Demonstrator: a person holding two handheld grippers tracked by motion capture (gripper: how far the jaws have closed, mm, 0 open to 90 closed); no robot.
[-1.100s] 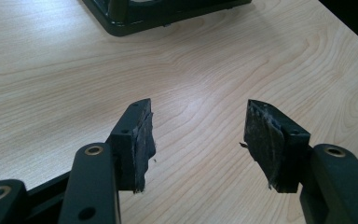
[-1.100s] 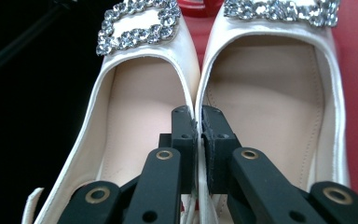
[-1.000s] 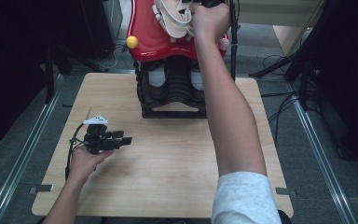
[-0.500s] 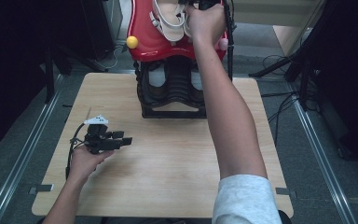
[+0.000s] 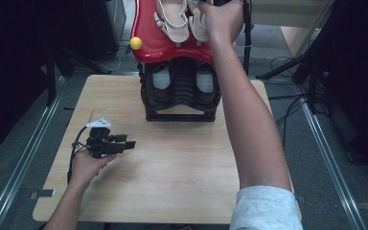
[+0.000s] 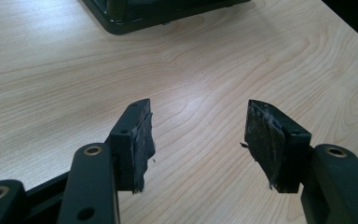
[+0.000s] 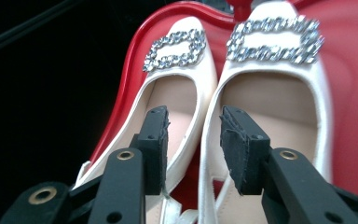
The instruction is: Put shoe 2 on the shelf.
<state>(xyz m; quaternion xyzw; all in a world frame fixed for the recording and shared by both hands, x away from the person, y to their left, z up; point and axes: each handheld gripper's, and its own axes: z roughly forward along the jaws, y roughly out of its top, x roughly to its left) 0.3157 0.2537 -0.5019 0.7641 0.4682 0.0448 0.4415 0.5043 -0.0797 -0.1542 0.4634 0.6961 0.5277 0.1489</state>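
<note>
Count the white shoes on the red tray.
2: both on the red tray atop the black rack, side by side, left shoe and right shoe, each with a rhinestone buckle. The rack's lower tier may hold others.

A pair of cream-white shoes lies side by side on the red tray [image 7: 121,107], toes pointing the same way. The left shoe [image 7: 177,88] and the right shoe [image 7: 270,93] each carry a rectangular rhinestone buckle on the toe and show a beige insole. Their inner edges sit just beside each other, touching or nearly so.
</note>
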